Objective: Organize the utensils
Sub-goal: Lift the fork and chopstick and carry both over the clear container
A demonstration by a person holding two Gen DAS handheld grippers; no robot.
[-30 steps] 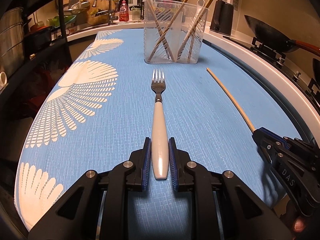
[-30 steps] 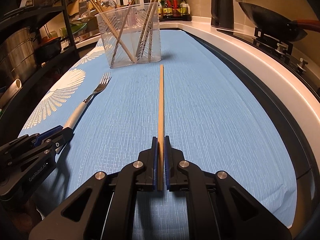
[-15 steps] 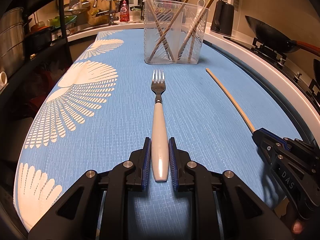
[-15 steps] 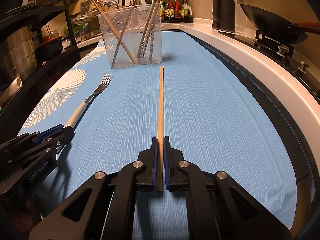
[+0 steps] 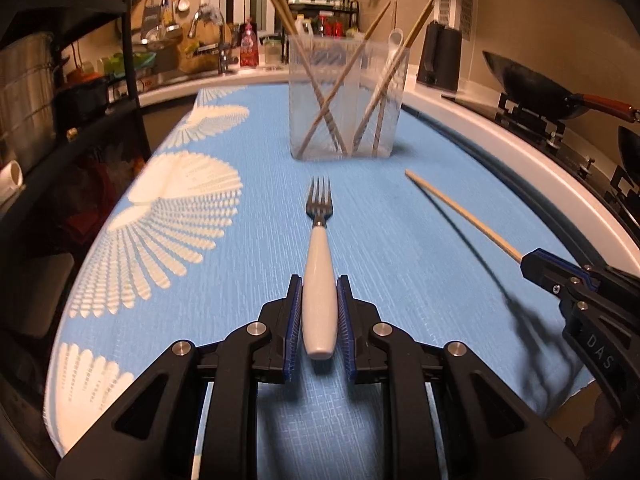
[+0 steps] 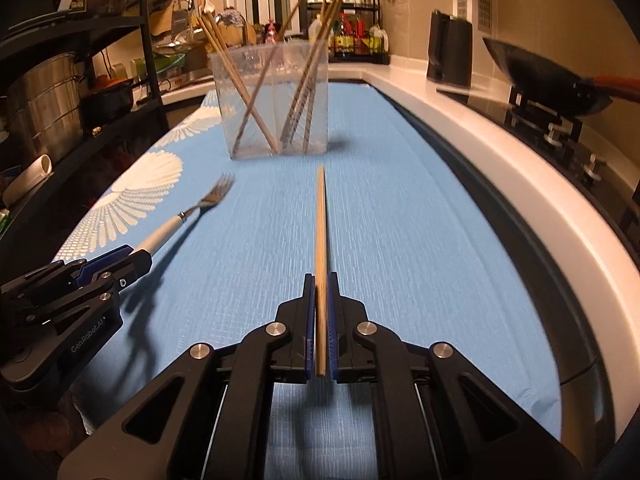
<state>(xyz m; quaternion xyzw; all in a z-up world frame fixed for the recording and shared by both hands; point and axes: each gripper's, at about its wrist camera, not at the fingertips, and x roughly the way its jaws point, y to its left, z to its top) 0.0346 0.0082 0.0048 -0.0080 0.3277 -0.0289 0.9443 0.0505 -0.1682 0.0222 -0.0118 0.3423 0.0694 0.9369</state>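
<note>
1 fork (image 5: 319,256), white handle. 1 loose chopstick (image 6: 320,248) outside holder. 1 clear plastic holder (image 5: 347,98) with 2 compartments. Chopsticks inside holder: at least 5 in left wrist view, exact count unclear where they cross. 1 white spoon (image 5: 394,42) in holder. 2 grippers: left gripper (image 5: 319,310), right gripper (image 6: 320,312). 1 blue patterned cloth (image 5: 400,272). 1 wok (image 6: 548,76). 1 black kettle (image 6: 449,54).

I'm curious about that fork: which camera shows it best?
The left wrist view: the fork runs up the centre, tines to handle, sharp. The right wrist view shows it small, blurred, off to the left.
</note>
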